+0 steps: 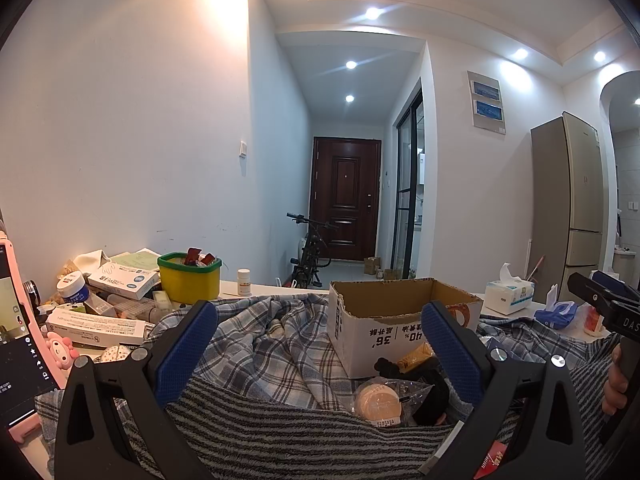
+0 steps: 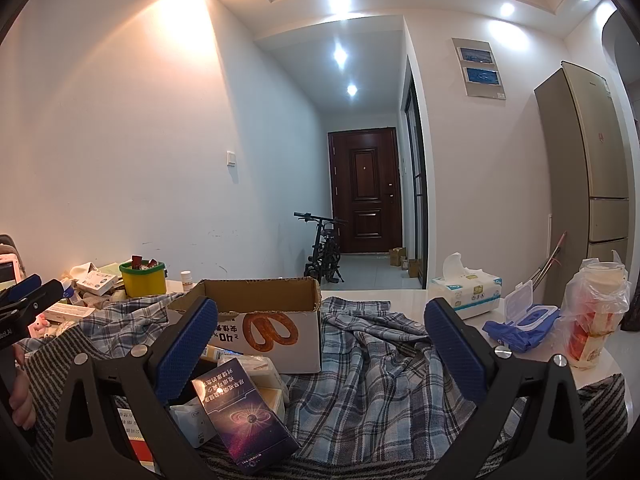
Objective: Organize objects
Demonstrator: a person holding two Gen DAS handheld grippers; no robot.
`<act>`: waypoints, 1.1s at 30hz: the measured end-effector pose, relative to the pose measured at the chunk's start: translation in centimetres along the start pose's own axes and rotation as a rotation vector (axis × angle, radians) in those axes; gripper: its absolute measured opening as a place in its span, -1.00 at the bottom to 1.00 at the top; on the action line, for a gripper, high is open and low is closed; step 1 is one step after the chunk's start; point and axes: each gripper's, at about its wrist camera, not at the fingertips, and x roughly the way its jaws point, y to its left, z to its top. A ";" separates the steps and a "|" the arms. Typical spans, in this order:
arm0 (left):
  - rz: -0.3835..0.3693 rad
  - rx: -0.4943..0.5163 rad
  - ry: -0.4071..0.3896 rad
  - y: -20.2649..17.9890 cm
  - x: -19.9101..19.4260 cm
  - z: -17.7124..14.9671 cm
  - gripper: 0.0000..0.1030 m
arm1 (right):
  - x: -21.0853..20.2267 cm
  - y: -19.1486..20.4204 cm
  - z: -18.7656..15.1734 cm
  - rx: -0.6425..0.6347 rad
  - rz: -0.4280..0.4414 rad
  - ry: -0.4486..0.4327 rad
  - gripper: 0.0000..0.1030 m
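Both wrist views low, facing door; share cardboard box (image 1: 400, 320).

matt corrugated cardboard box (image 2: 280, 320) on soft plaid cloth (image 2: 380, 368); glossy yellow plastic tub (image 1: 189, 278); crinkly plastic bag (image 2: 596, 312).

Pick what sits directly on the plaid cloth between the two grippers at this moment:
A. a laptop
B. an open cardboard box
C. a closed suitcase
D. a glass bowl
B: the cardboard box stands open-topped on the plaid cloth, ahead of both open grippers, left gripper and right gripper.
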 end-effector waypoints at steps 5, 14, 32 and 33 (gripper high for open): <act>-0.001 0.000 0.001 -0.1 0.0 0.0 1.00 | 0.0 0.0 0.0 0.000 0.000 0.000 1.00; 0.001 0.000 0.037 0.0 0.4 -0.1 1.00 | 0.0 0.0 0.0 0.000 0.001 -0.003 1.00; -0.007 0.064 -0.015 -1.3 -1.0 0.0 1.00 | -0.9 0.3 0.1 -0.015 0.018 -0.054 1.00; -0.017 0.052 -0.007 -1.0 -0.8 -0.1 1.00 | -1.0 0.4 0.0 -0.017 0.018 -0.055 1.00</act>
